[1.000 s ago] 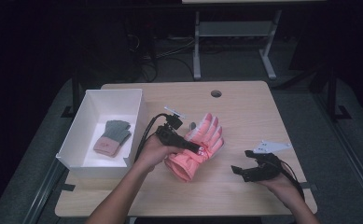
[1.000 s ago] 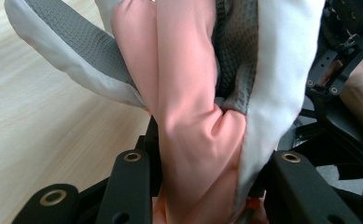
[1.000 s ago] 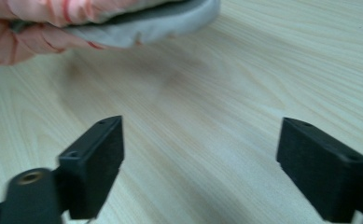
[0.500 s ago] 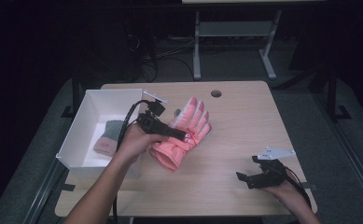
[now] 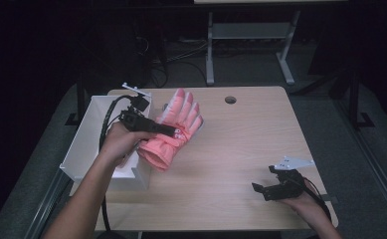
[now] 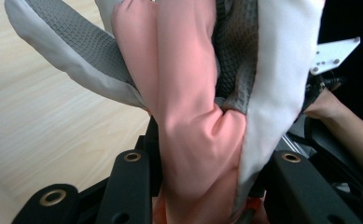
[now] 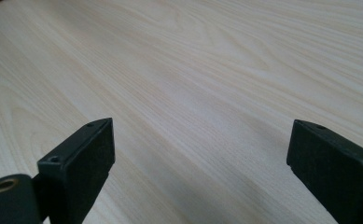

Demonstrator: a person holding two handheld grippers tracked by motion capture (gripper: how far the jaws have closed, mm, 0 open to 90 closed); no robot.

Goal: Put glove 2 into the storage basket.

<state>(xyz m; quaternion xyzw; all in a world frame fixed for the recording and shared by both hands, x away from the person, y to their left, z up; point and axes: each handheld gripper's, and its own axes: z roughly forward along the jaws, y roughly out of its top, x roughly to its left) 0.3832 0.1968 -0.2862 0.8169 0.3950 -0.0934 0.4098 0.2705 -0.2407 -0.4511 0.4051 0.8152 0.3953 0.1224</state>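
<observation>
left gripper [image 5: 173, 131] clamped on pink glove [image 5: 173, 127], raised toward white bin [image 5: 89, 137] | right gripper [image 5: 260, 188] empty, jaws wide, just opened, parked low over worktop [image 5: 250, 139]

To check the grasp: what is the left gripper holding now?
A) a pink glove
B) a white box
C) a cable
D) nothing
A: the left gripper is shut on the pink glove, carried beside the box; its fingers flank the fabric.

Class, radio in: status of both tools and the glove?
Left tool shut on pink glove, lifted beside white box. Right tool open, nothing in it. Path unobstructed.
</observation>
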